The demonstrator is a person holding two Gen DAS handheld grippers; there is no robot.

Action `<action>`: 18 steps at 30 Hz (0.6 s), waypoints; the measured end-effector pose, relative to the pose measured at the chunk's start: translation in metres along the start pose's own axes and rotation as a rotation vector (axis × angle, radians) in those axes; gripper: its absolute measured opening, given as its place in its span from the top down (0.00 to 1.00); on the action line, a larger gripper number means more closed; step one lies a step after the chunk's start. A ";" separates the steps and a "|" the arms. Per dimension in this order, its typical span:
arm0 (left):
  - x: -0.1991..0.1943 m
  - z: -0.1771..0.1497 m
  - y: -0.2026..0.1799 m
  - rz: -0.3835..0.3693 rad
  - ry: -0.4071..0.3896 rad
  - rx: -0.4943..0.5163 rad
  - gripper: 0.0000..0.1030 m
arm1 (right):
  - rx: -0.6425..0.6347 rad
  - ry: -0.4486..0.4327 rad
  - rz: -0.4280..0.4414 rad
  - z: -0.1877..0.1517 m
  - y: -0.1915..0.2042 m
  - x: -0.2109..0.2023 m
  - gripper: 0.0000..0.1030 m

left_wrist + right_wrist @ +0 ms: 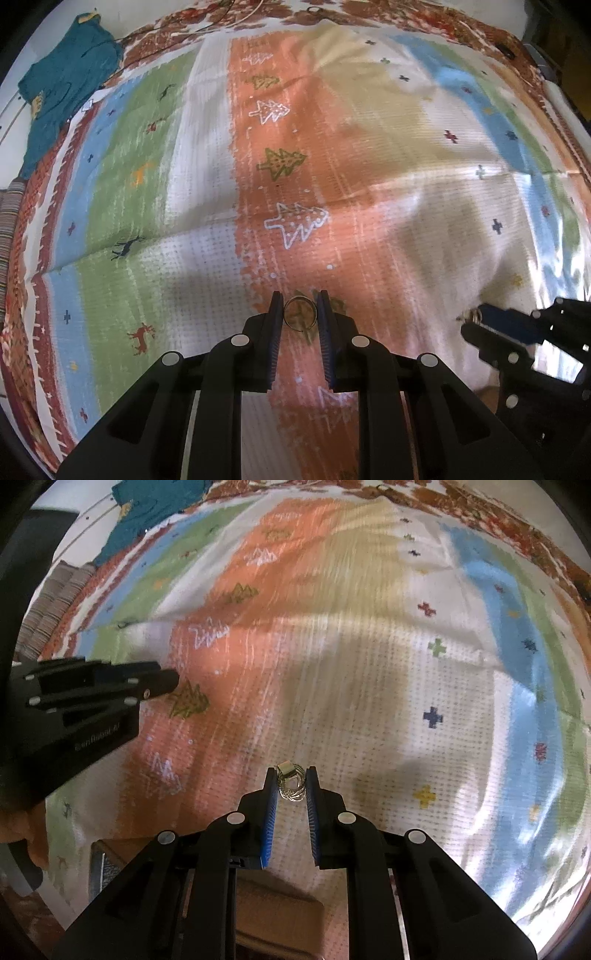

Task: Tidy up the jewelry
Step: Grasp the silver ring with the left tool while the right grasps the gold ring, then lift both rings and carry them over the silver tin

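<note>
In the left wrist view my left gripper [299, 308] is shut on a thin gold ring [300, 314], held upright between its blue pads above the striped bedspread [207, 177]. In the right wrist view my right gripper [291, 784] is shut on a woven silver ring with a square top [291, 784], above the white dotted stripe. The right gripper also shows at the right edge of the left wrist view [476, 319] with the silver ring [471, 315] at its tips. The left gripper shows at the left of the right wrist view [166, 685].
A teal garment [62, 92] lies at the far left corner of the bedspread. A thin cord [229, 22] runs along the far edge. A striped cushion [55, 602] sits at the left. A brown surface [273, 904] shows under the right gripper.
</note>
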State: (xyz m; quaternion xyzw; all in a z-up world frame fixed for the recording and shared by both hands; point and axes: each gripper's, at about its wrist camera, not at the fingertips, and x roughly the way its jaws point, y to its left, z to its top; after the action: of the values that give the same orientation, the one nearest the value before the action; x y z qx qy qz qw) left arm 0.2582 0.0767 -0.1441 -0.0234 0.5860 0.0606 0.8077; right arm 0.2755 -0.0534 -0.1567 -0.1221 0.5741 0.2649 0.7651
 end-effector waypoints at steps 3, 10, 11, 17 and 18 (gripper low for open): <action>-0.006 -0.003 -0.002 -0.001 -0.005 0.011 0.83 | 0.007 -0.015 -0.012 -0.002 -0.002 -0.007 0.84; -0.029 -0.007 -0.002 -0.021 -0.042 0.010 0.83 | 0.028 -0.050 -0.016 -0.010 -0.008 -0.024 0.84; -0.033 -0.008 -0.002 -0.026 -0.049 0.007 0.83 | 0.029 -0.054 -0.017 -0.009 -0.008 -0.025 0.84; -0.057 -0.014 -0.002 -0.058 -0.087 -0.007 0.83 | 0.048 -0.091 -0.024 -0.016 -0.011 -0.042 0.84; -0.062 -0.015 -0.003 -0.066 -0.096 -0.008 0.83 | 0.048 -0.103 -0.033 -0.017 -0.010 -0.047 0.84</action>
State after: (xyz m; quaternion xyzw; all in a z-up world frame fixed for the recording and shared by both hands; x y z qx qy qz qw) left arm 0.2256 0.0680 -0.0900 -0.0431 0.5451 0.0375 0.8364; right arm 0.2578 -0.0827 -0.1188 -0.0996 0.5379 0.2444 0.8006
